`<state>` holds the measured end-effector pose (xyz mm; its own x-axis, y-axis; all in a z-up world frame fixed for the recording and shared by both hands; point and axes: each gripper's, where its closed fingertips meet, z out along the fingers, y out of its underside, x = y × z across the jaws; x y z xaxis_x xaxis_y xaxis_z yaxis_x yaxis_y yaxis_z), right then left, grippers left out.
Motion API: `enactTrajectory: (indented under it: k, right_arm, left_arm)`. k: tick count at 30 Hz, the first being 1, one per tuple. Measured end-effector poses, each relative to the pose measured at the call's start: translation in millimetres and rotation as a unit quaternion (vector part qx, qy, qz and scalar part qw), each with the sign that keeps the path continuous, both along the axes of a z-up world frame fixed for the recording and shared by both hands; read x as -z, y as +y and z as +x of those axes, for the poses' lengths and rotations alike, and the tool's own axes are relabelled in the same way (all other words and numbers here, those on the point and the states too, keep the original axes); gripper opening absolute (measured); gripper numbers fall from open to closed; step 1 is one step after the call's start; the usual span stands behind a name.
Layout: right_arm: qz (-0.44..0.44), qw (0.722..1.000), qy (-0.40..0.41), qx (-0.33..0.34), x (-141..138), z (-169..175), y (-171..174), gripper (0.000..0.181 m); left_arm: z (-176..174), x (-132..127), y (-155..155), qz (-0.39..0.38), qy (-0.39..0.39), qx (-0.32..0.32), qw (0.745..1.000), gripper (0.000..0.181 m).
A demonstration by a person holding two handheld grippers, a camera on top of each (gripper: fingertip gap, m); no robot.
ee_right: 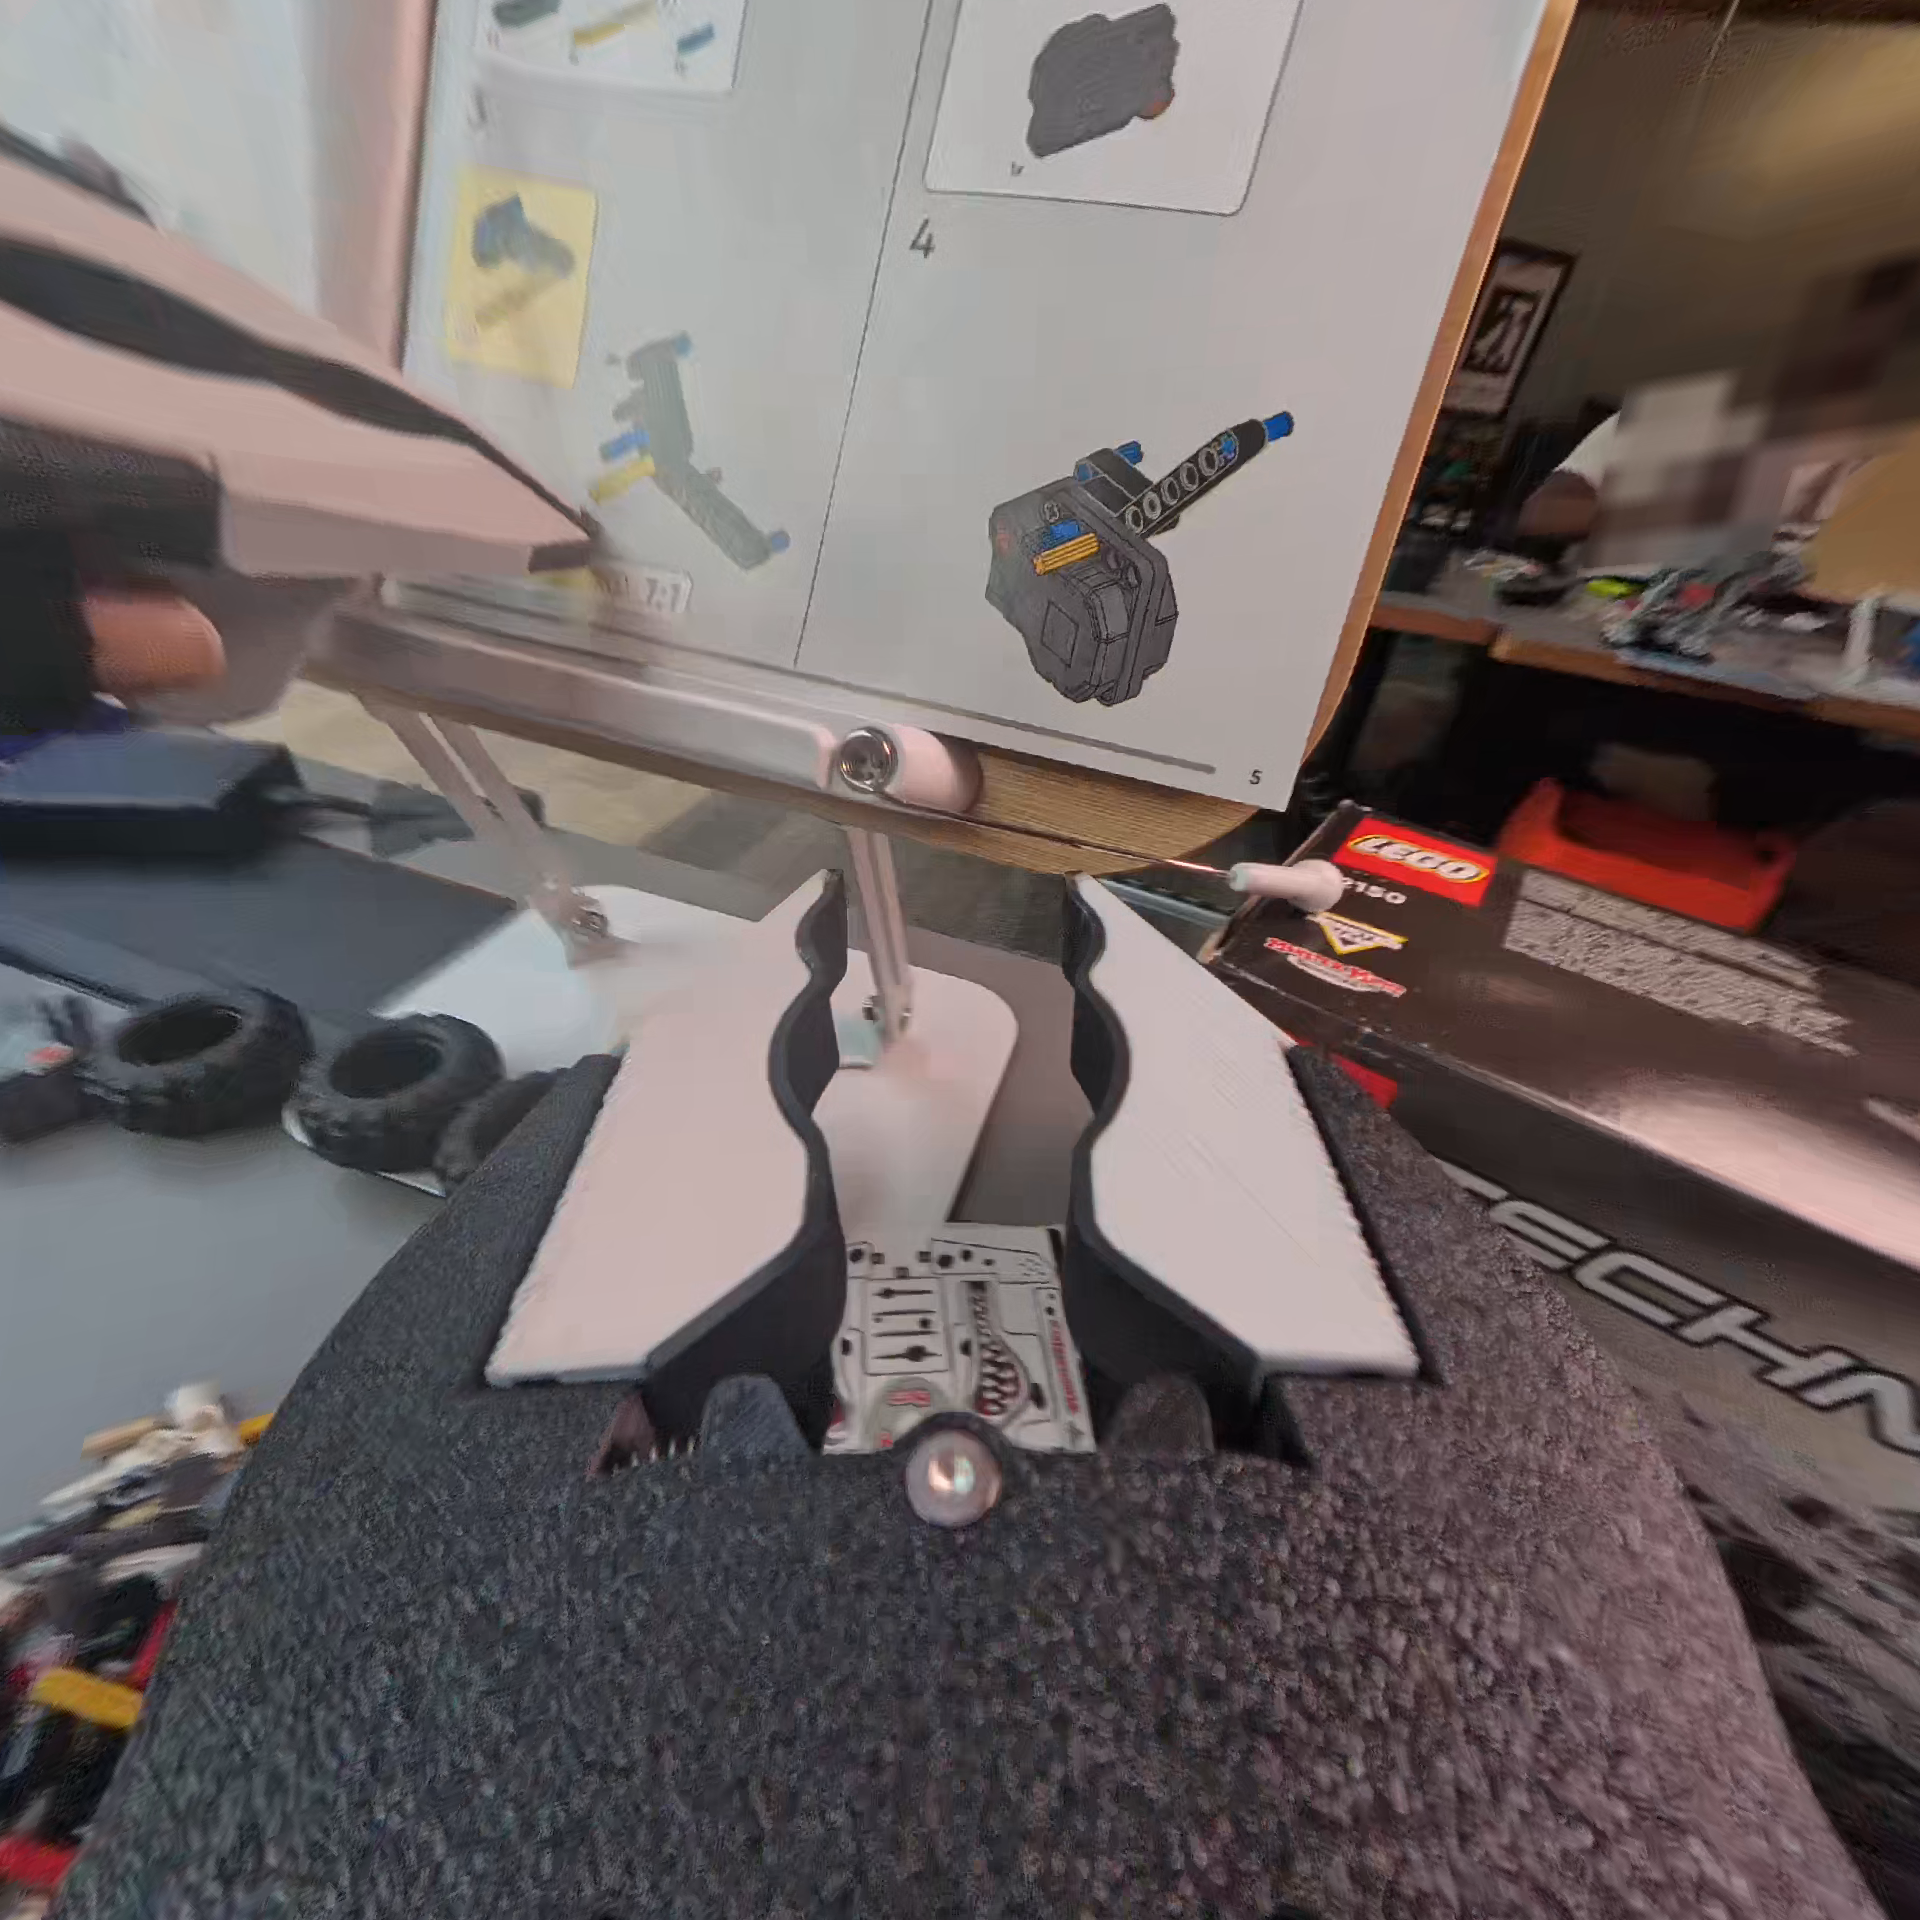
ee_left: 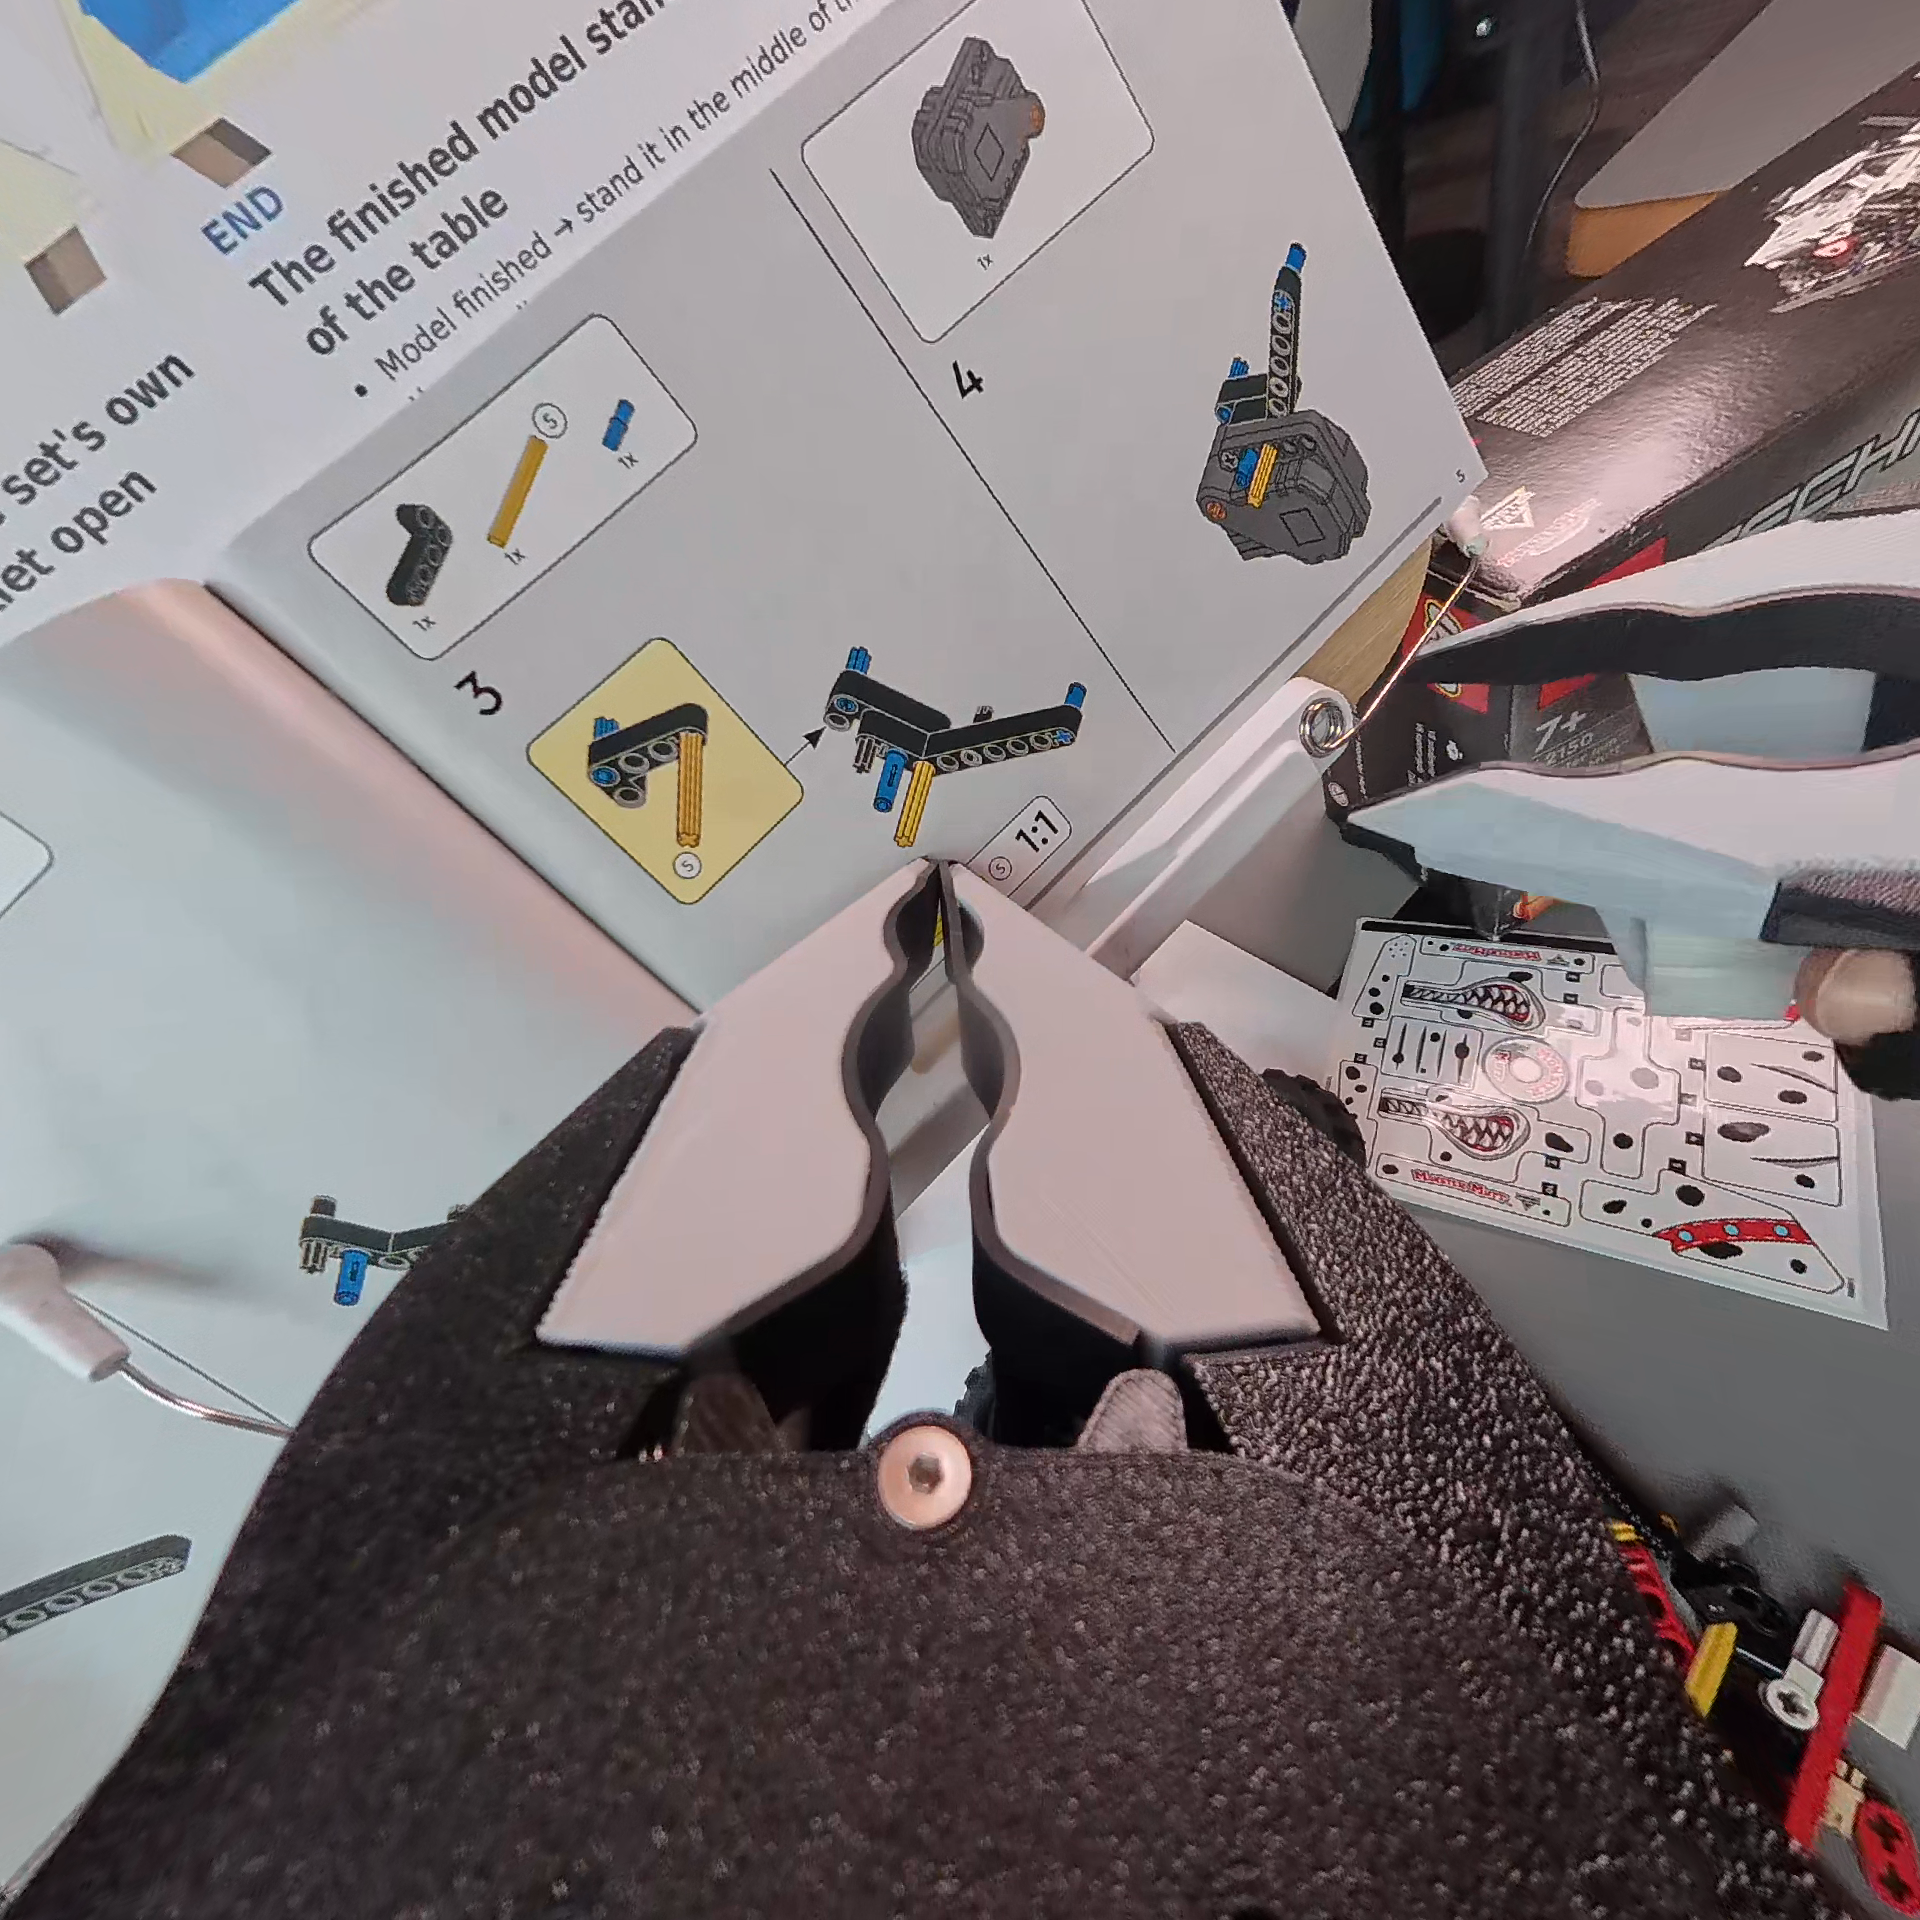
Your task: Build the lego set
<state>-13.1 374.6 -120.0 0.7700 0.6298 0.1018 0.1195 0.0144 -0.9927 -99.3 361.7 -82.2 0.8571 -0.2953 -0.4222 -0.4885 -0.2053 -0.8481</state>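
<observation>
The open instruction booklet (ee_left: 914, 499) stands on a tilted book stand (ee_left: 1216, 821), and it also shows in the right wrist view (ee_right: 1091, 343). My left gripper (ee_left: 938, 871) is shut. Its fingertips meet right at the page's lower edge, beside the scale box under step 3. The right wrist view shows it at the upper left (ee_right: 582, 551), touching the same spot. My right gripper (ee_right: 951, 894) is open and empty, and hangs in front of the stand's leg (ee_right: 883, 935). In the left wrist view it sits at the right (ee_left: 1392, 743), jaws apart.
A sticker sheet (ee_left: 1610, 1122) lies on the grey table under my right gripper. The black set box (ee_right: 1558, 1018) lies to the right. Black tyres (ee_right: 208, 1060) sit to the left, with loose parts (ee_right: 104, 1558) at the lower left. A red and black sub-assembly (ee_left: 1766, 1683) lies at the lower right. The tips of one gripper are about 10 cm away from the tips of the other.
</observation>
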Motion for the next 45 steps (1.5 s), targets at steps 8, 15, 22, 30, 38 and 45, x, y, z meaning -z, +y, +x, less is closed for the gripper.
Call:
enactTrajectory:
  k: [8, 15, 22, 30, 38, 45]
  right_arm:
    - [-0.252, 0.888, 0.383, -0.036, -12, 8, 12, 0.026]
    - [-0.237, 0.878, 0.415, -0.027, -31, 10, 13, 0.001]
    - [-0.183, 0.909, 0.374, 0.016, -31, 13, 8, 0.001]
    - [-0.162, 0.836, 0.525, -0.013, -21, 17, -2, 0.0]
    - [0.068, 0.985, 0.156, -0.001, -53, -5, -2, 0.001]
    - [0.148, 0.973, -0.166, -0.063, -51, -38, -2, 0.001]
  left_arm:
    - [-1, 0, 0, 0.0, -0.01, -0.004, 1.0, 0.001]
    - [-1, 1, 0, 0.007, 0.005, -0.017, 1.0, 0.001]
    - [-1, 1, 0, -0.002, 0.0, -0.029, 1.0, 0.0]
    - [-2, 0, 1, 0.006, -0.003, -0.049, 0.999, 0.0]
    - [-5, 1, -2, 0.01, -0.002, -0.037, 0.999, 0.0]
    - [-5, 1, -3, 0.007, -0.007, -0.034, 0.999, 0.001]
